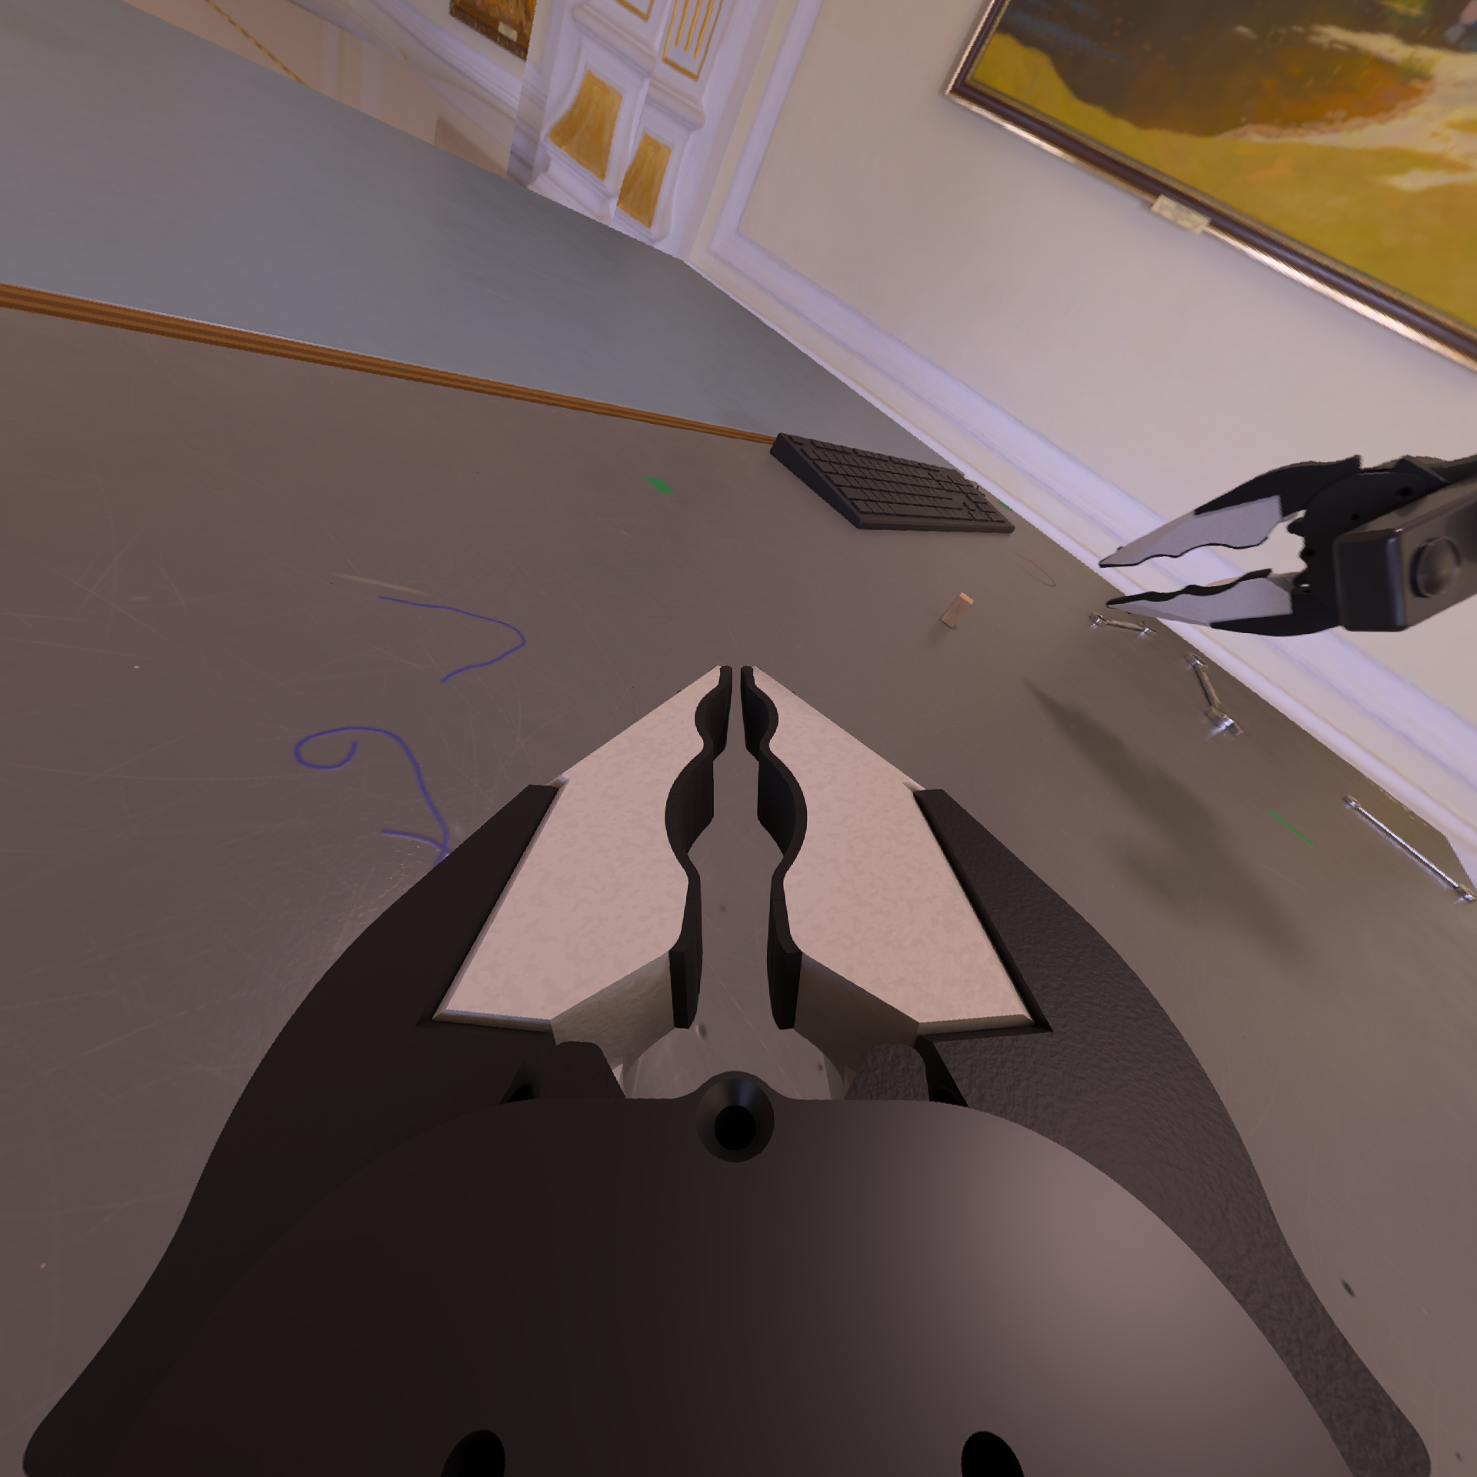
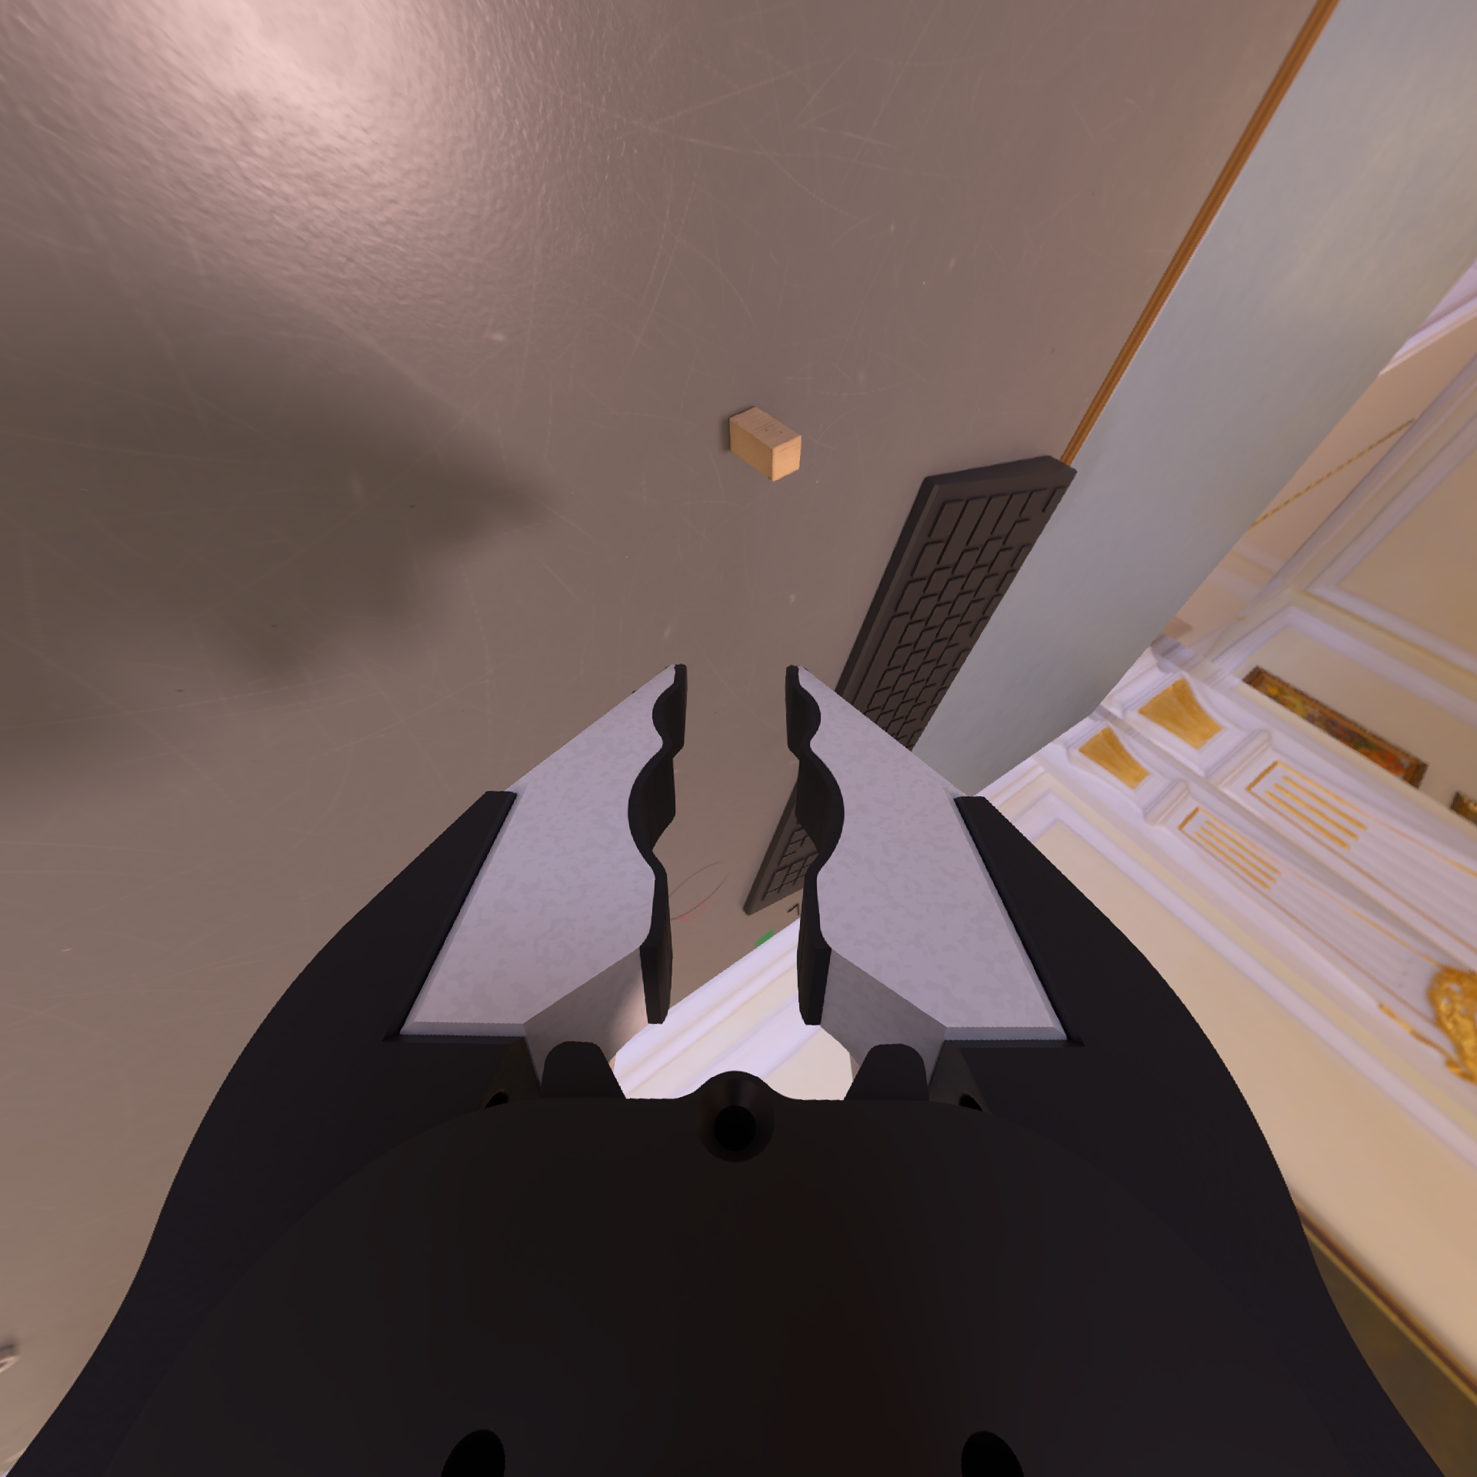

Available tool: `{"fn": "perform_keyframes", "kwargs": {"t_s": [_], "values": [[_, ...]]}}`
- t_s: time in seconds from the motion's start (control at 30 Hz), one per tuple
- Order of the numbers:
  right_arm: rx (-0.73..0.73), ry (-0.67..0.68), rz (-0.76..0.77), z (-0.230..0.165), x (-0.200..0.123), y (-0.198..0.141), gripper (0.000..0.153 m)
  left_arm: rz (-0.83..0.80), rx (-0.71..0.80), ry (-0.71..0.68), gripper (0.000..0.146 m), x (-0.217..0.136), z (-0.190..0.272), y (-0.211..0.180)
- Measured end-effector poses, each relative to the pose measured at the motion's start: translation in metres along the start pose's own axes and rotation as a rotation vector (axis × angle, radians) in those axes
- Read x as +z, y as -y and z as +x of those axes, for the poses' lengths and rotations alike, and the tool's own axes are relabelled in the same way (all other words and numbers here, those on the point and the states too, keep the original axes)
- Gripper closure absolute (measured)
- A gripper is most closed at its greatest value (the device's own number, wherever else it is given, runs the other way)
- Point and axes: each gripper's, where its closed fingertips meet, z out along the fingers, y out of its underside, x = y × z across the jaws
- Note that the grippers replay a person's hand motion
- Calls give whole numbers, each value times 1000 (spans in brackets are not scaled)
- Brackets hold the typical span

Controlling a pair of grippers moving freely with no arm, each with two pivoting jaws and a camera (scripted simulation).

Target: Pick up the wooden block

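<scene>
The left gripper (image 1: 735, 671) has its jaws clenched: the two tips stand almost together with only a thin slit between them, and nothing is held in the scalloped recesses behind the tips. Directly below and ahead of these jaws lies the grey, scratched surface (image 1: 240, 559), marked with blue scribbled lines (image 1: 471, 639) to the left of the tips. The wooden block (image 1: 957, 610) rests on the surface ahead and to the right of the left jaws, well apart from them. Beyond the block, farther from the jaws, lies a black keyboard (image 1: 891, 492) near the far edge of the surface. The right gripper (image 2: 735, 671) has its jaws released: a clear gap separates the two tips and nothing sits between them. In the right wrist view the wooden block (image 2: 765, 443) lies on the surface (image 2: 320, 320) straight ahead of the gap, apart from both tips and not touched by either finger. The keyboard (image 2: 943, 623) lies just to the right of the right jaws, partly hidden behind the right finger, with the block near its far end. In the left wrist view the right gripper (image 1: 1107, 582) hovers above the surface to the right of the block, tips pointing toward it. Small metal handles (image 1: 1211, 694) sit along the surface edge beneath that gripper. A framed painting (image 1: 1247, 104) hangs on the wall beyond.
</scene>
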Motion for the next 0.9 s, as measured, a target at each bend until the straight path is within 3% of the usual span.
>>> {"fn": "perform_keyframes", "kwargs": {"t_s": [0.2,0.4,0.47,0.63,0.9], "values": [[-90,82,56,6,26,9,119,-3,-4,-6,144,0,1,-1],[-128,327,16,-4,55,11,90,-11,-14,-20,144,1,2,-2],[-120,381,33,2,63,17,88,-15,-14,-23,144,1,3,-2],[-88,482,56,17,87,28,99,-13,-25,-32,144,1,3,-2],[-249,493,-34,14,106,33,122,-3,-63,-39,144,-1,0,-1]]}}
